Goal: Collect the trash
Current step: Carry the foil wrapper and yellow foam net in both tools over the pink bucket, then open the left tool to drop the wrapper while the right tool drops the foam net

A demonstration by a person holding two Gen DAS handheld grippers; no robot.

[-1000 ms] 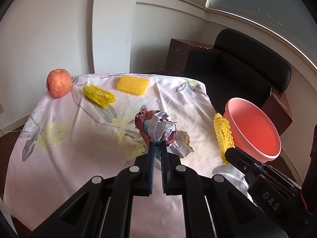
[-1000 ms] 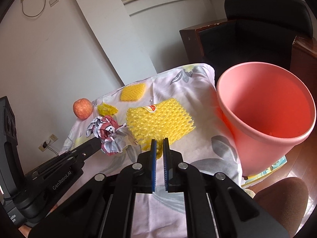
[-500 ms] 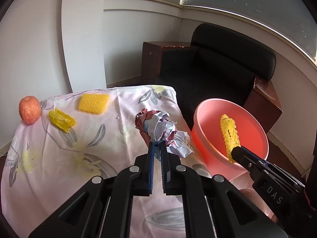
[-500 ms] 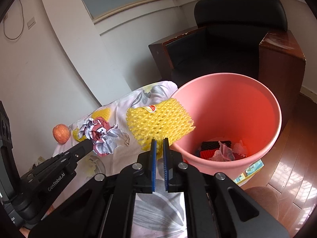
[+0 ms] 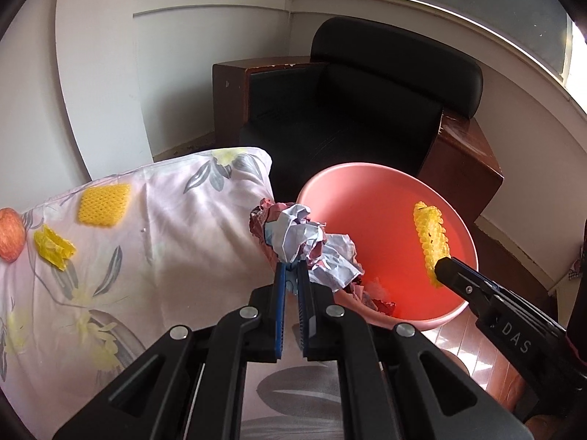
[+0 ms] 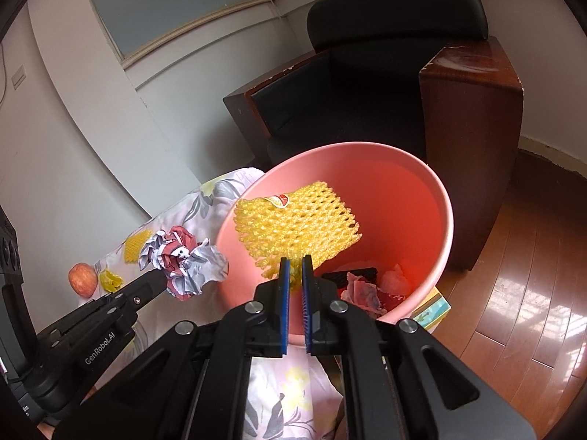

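Observation:
My left gripper (image 5: pixel 288 268) is shut on a crumpled ball of white and red paper (image 5: pixel 301 242), held at the near left rim of the pink bin (image 5: pixel 370 179). Seen from the right wrist, that paper ball (image 6: pixel 183 260) hangs just left of the bin (image 6: pixel 445 220). My right gripper (image 6: pixel 295 264) is shut on a yellow foam fruit net (image 6: pixel 297 227) with a small sticker, held over the bin's mouth. In the left wrist view the net (image 5: pixel 431 238) shows edge-on above the bin. Some scraps lie at the bin's bottom (image 6: pixel 370 286).
The table with a floral cloth (image 5: pixel 165 227) carries another yellow foam net (image 5: pixel 104 205), a crumpled yellow piece (image 5: pixel 53 247) and an apple (image 5: pixel 10 234) at its far left. A black armchair (image 5: pixel 367 110) with wooden sides stands behind the bin. Wooden floor (image 6: pixel 532 275) lies to the right.
Both grippers have swung right from over the table to the bin, each carrying its load. The foam net now hangs over the bin's mouth and the paper ball has reached its rim.

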